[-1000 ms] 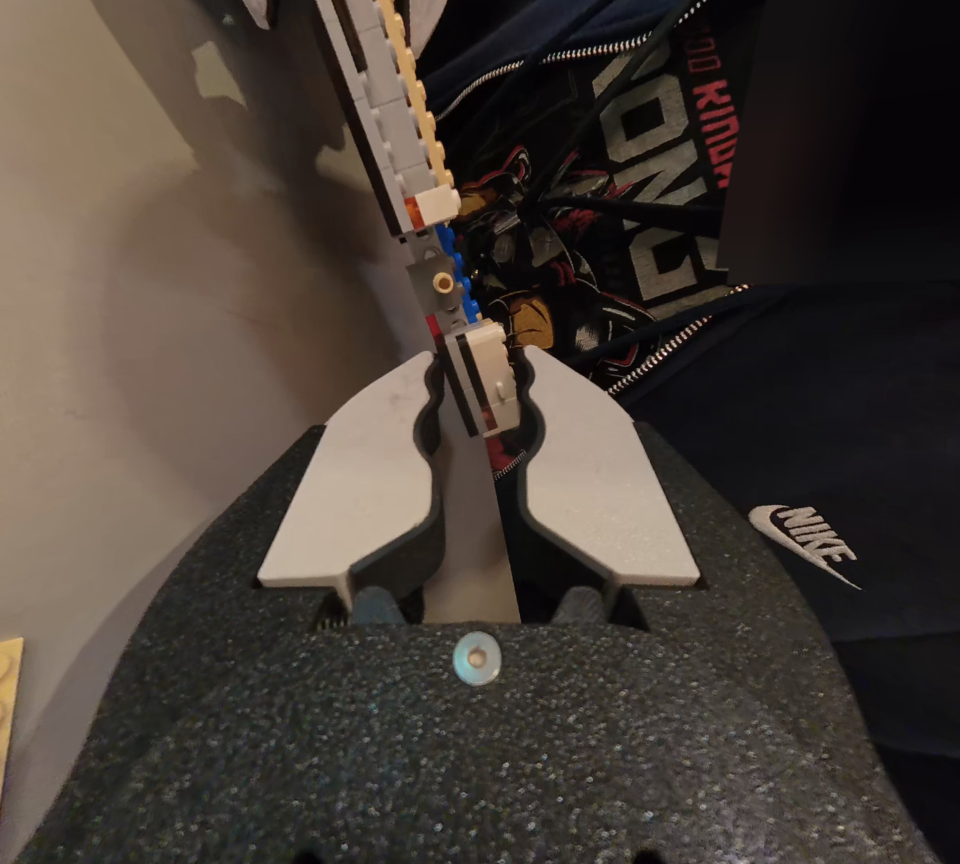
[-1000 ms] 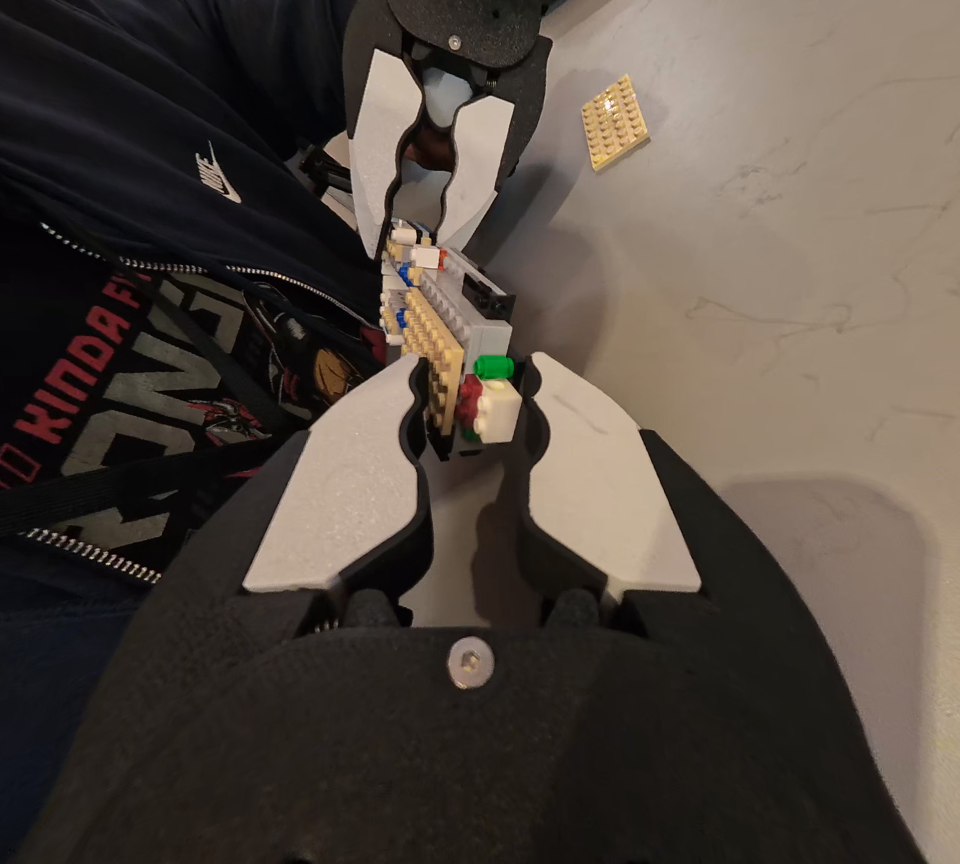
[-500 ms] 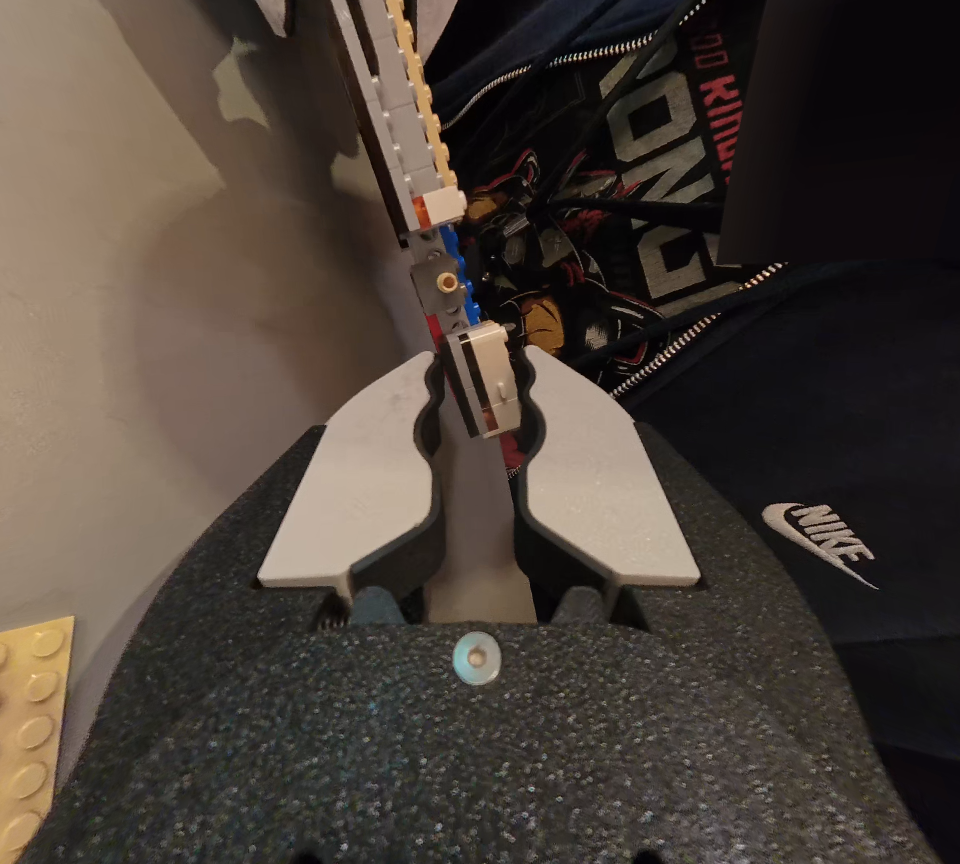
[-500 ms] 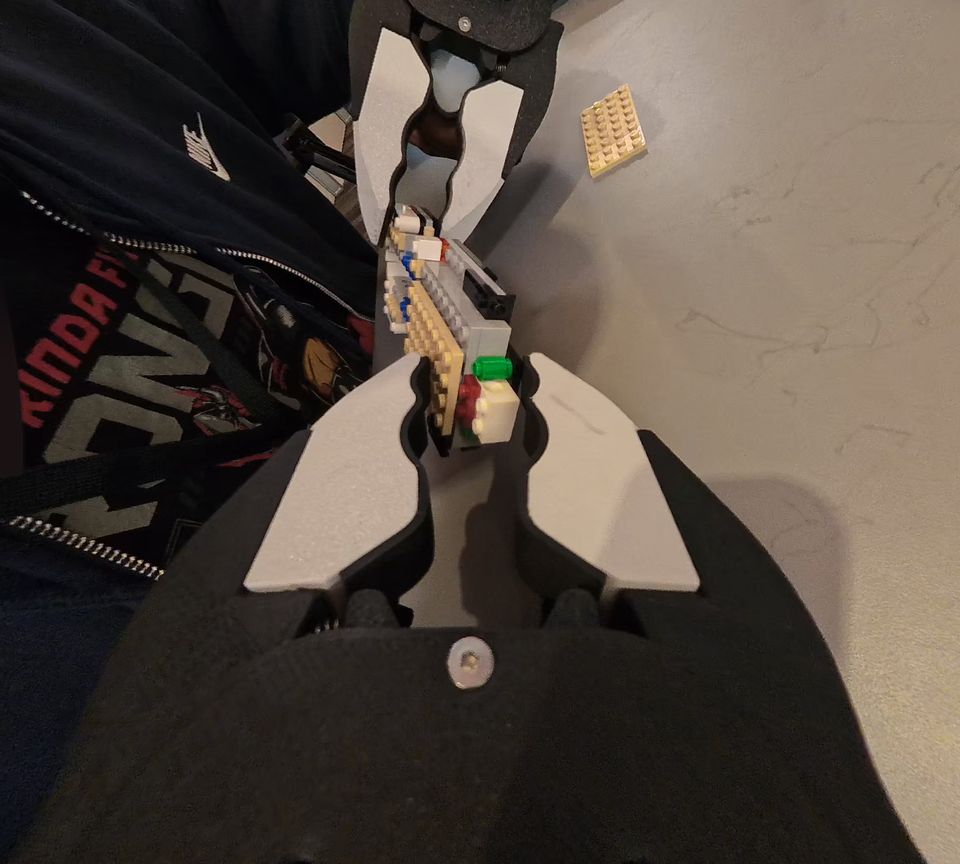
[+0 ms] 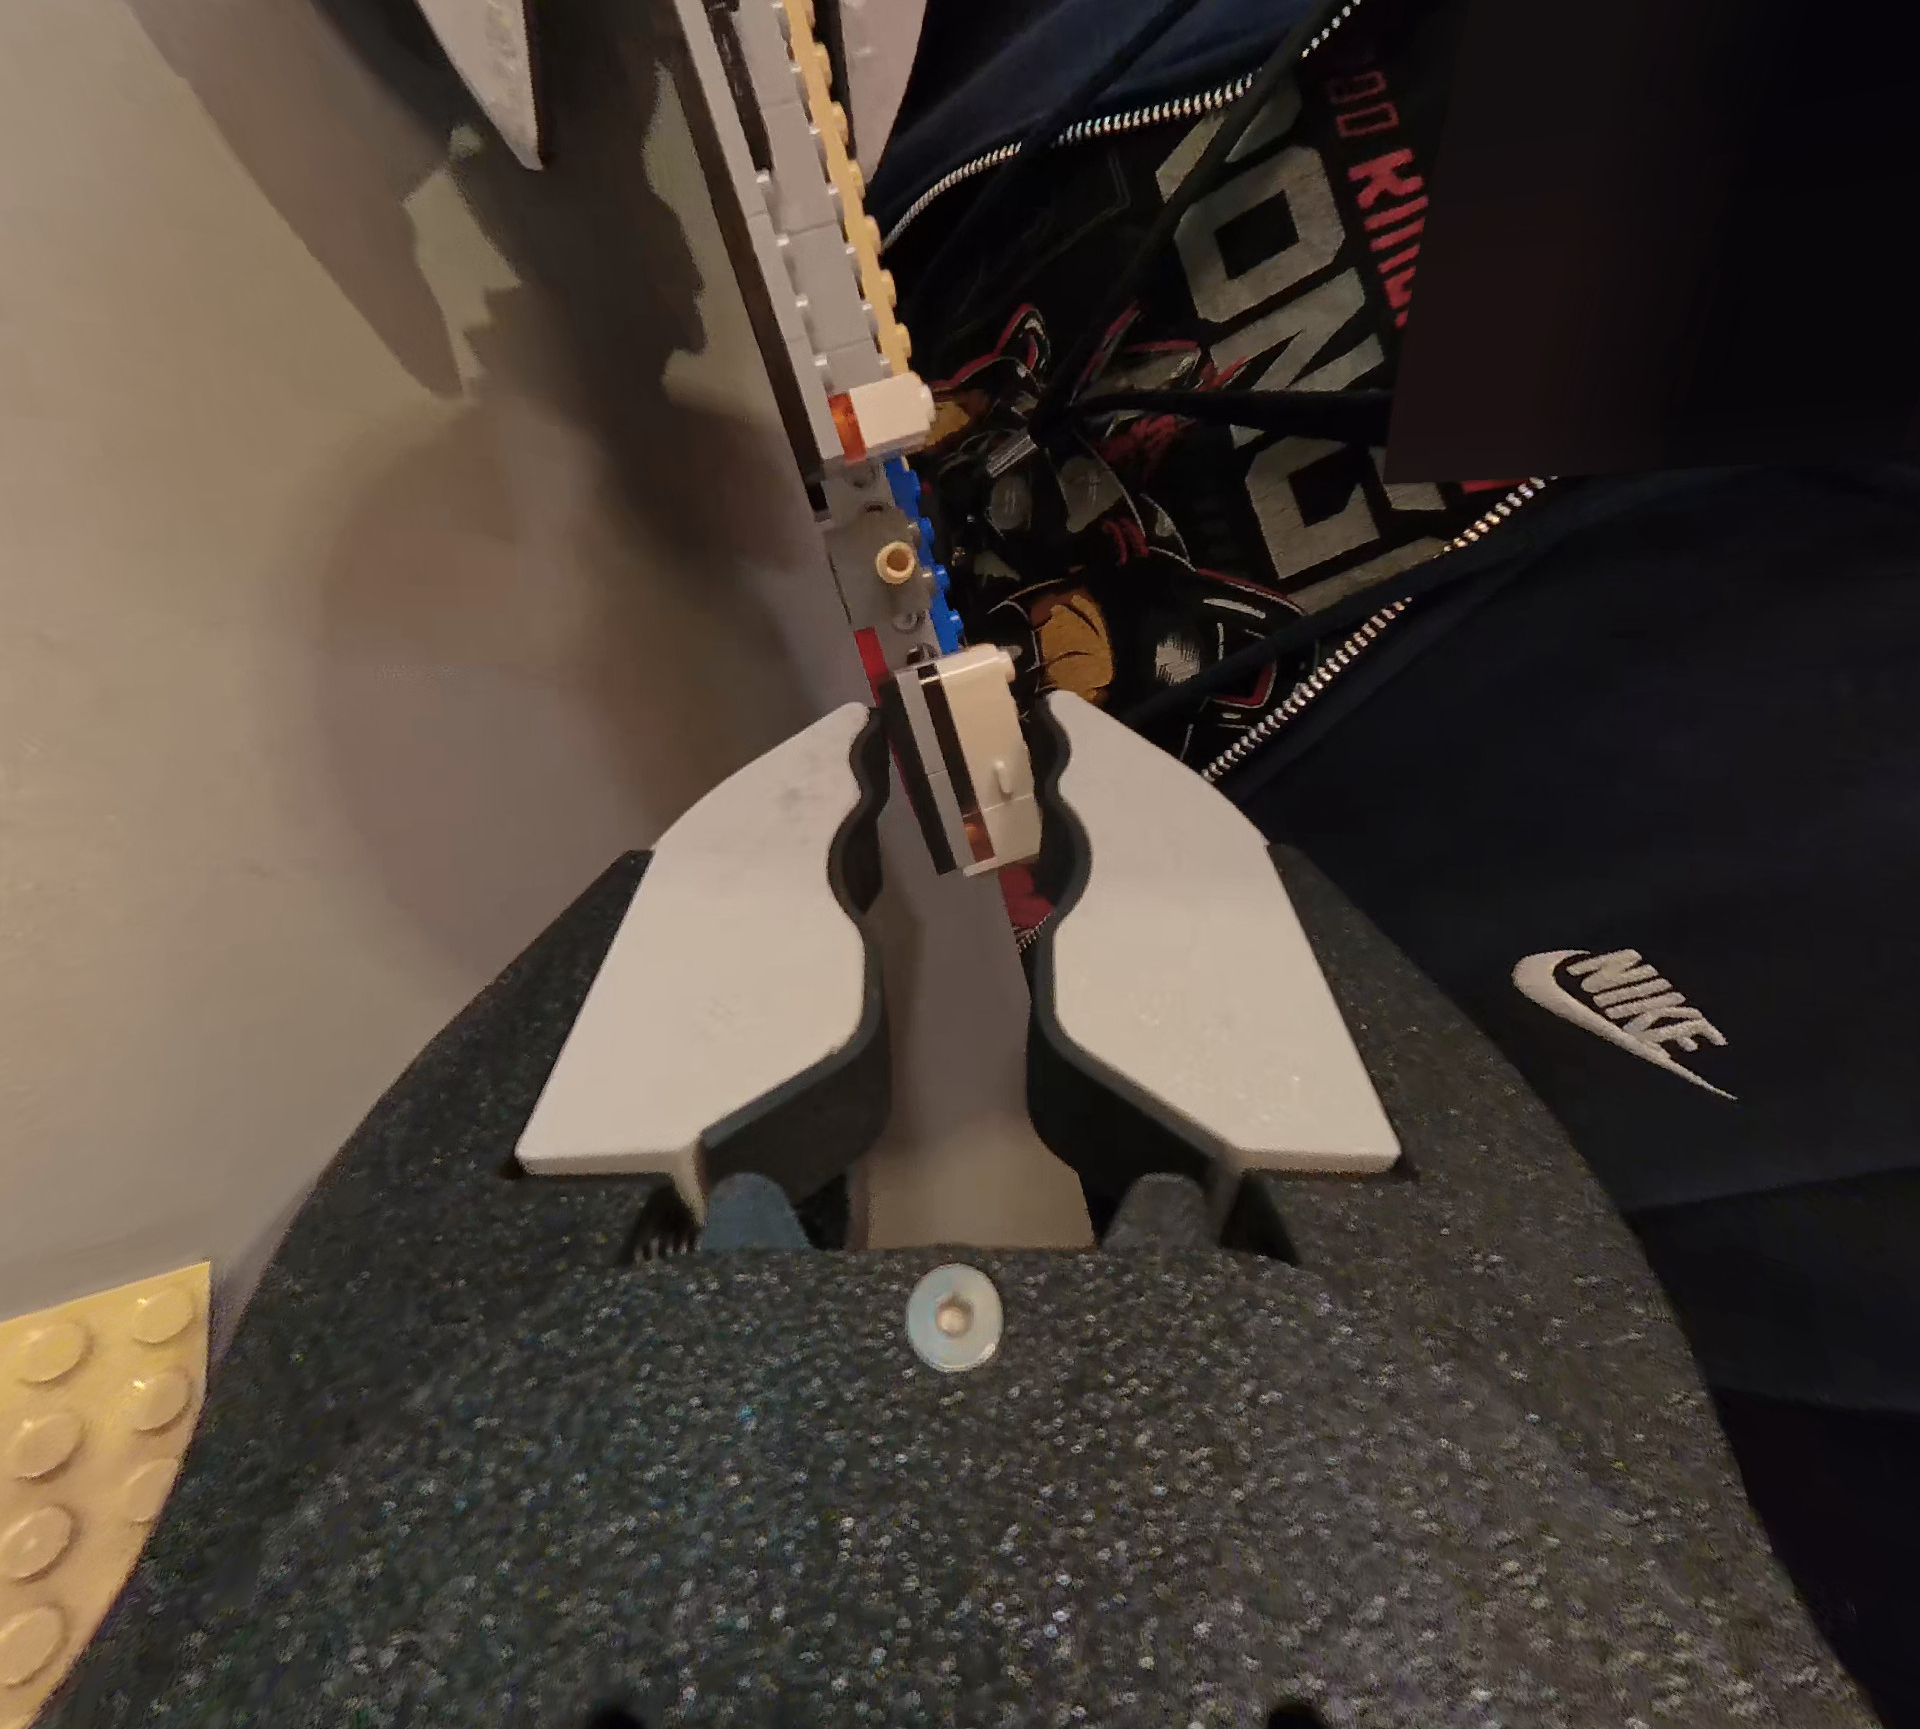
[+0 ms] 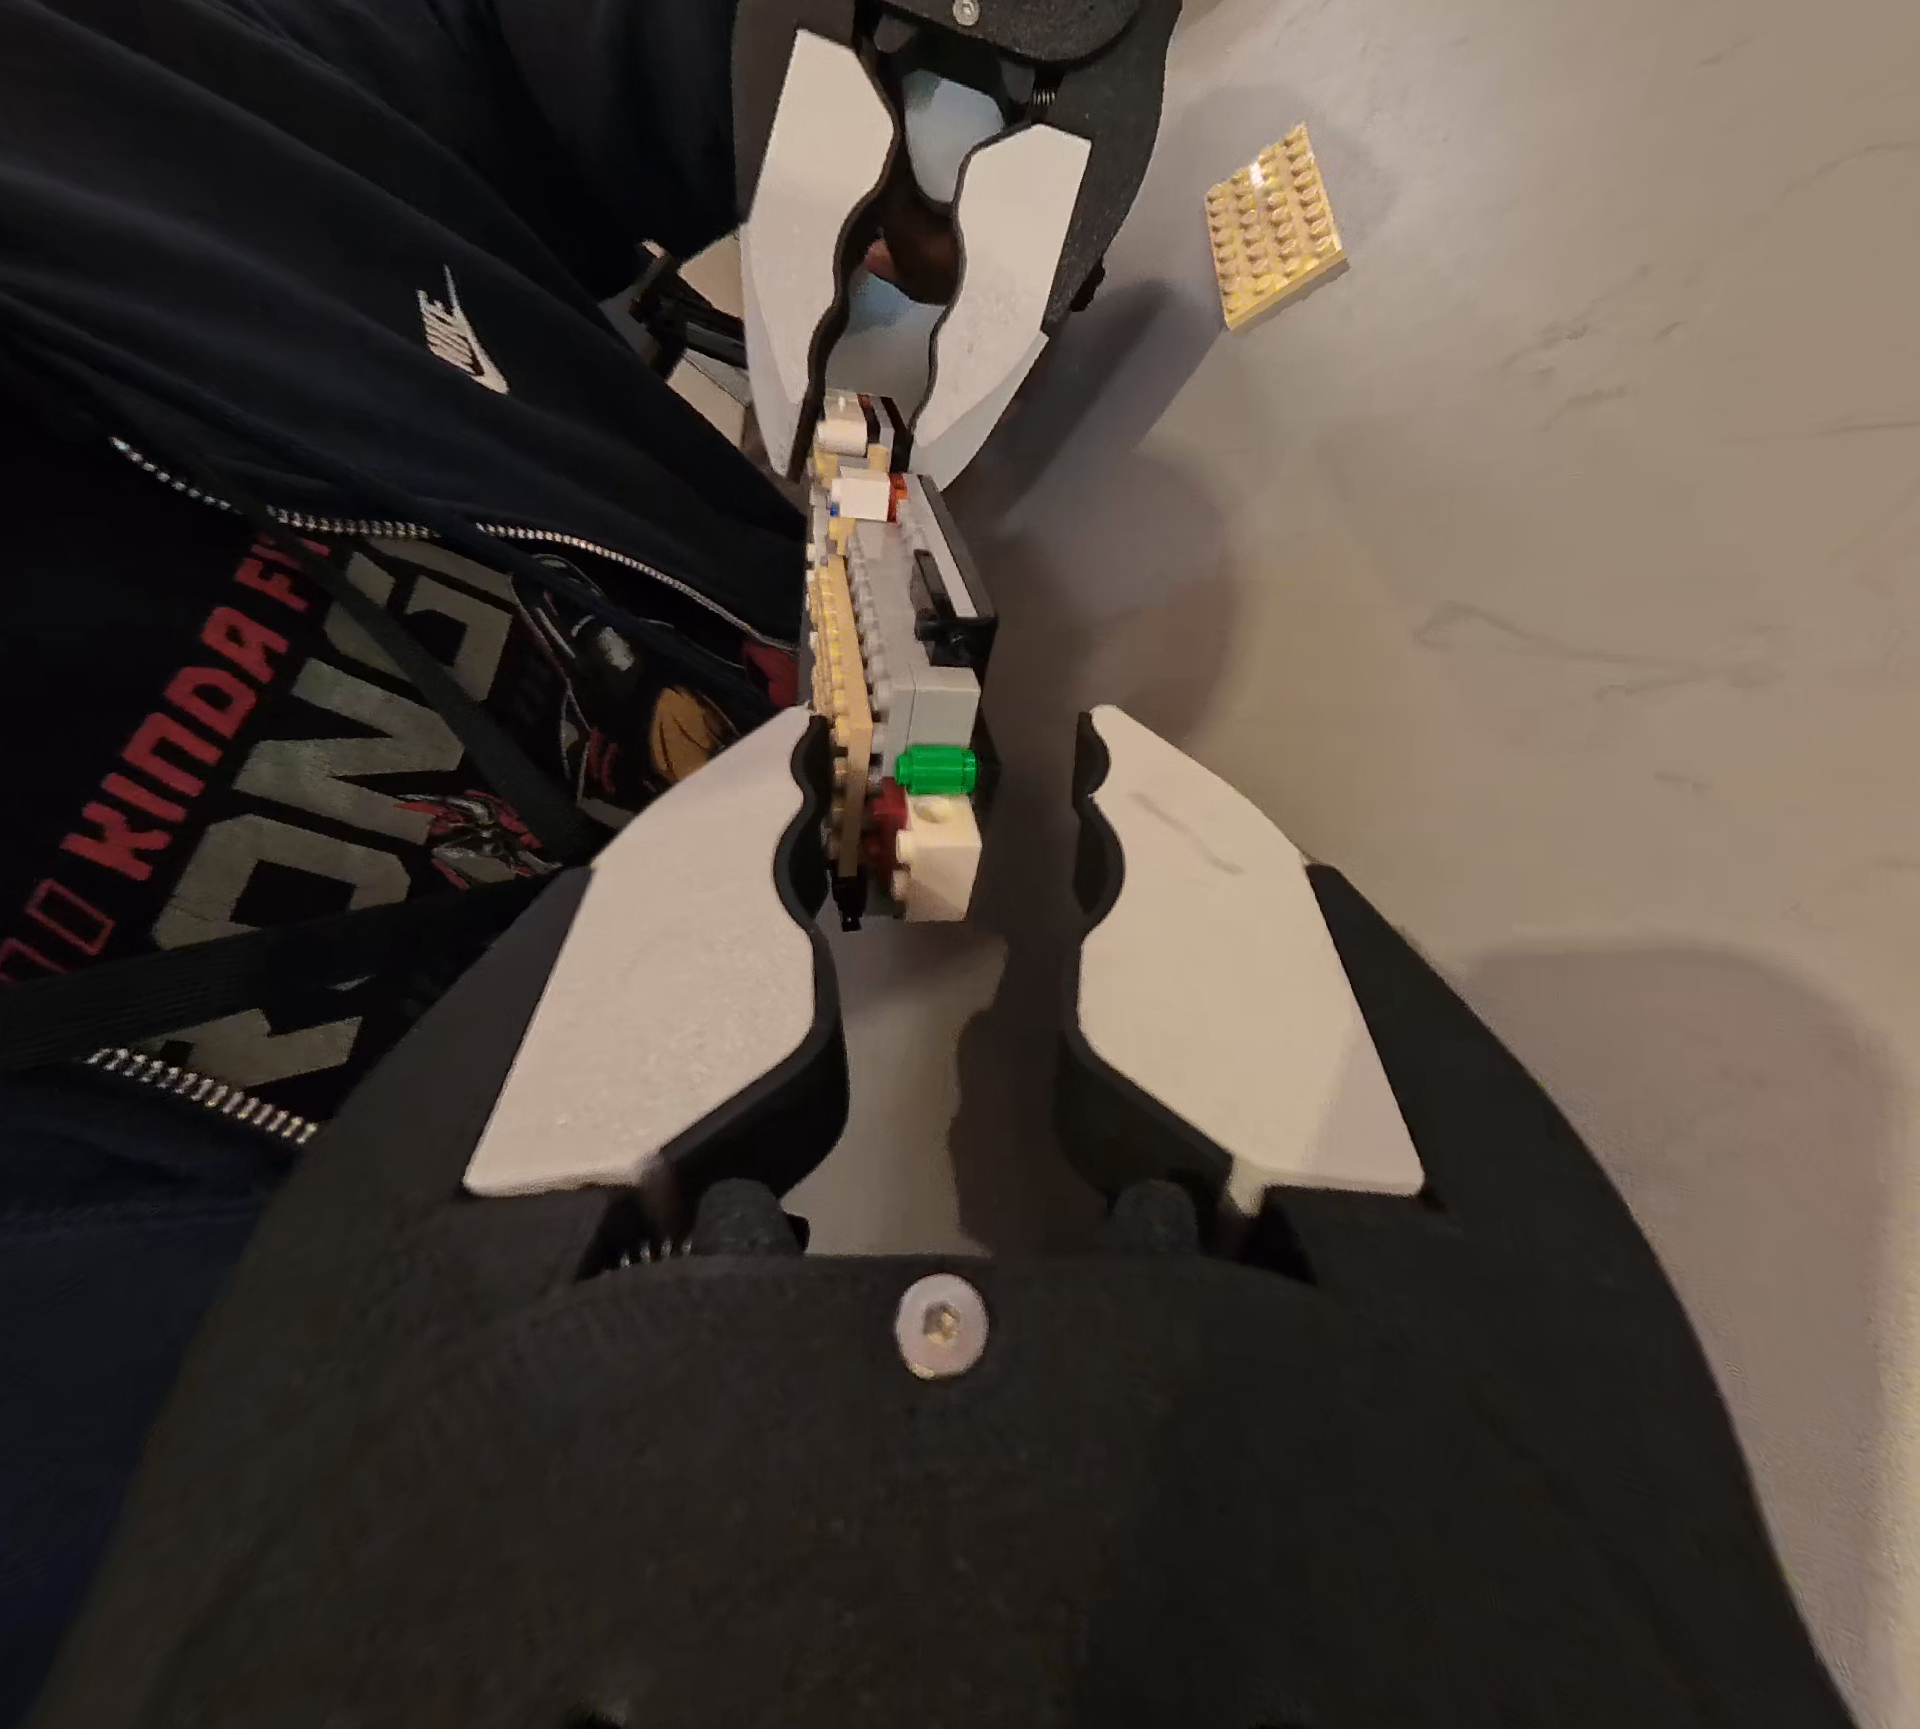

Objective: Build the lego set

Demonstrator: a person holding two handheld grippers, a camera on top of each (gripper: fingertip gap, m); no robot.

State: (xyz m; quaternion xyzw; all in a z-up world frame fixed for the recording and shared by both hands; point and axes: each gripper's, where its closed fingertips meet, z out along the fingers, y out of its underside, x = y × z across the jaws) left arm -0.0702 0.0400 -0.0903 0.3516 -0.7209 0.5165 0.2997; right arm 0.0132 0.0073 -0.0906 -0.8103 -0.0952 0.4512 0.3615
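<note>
While two grippers face each other, one long brick model (image 5: 821, 256) hangs in the air between them, over the grey table (image 6: 1558, 536).

In the left wrist view, the left gripper (image 5: 961, 786) is clenched on the near end of the model. Both of its fingers (image 5: 748, 900) press on a white and black block there. From that end the model runs up toward 12 o'clock and leans a little toward 11 o'clock. It has grey, tan, black, blue and red bricks.

In the right wrist view, the right gripper (image 6: 940, 806) is let go and spread wide. Its left finger (image 6: 686, 931) is right beside the tan side of the model. Its other finger stands apart from the model, with a clear gap. One green round stud (image 6: 935, 768) and one white block (image 6: 940, 858) sit at this end, between the two fingers.

One flat tan plate (image 6: 1276, 240) lies on the table at about 1 o'clock in the right wrist view, well apart from the model. In the left wrist view it shows at the 8 o'clock corner.

One person in a dark zip jacket (image 6: 312, 173) is just behind the model.

No box or bowl shows, so nothing is inside anything.
</note>
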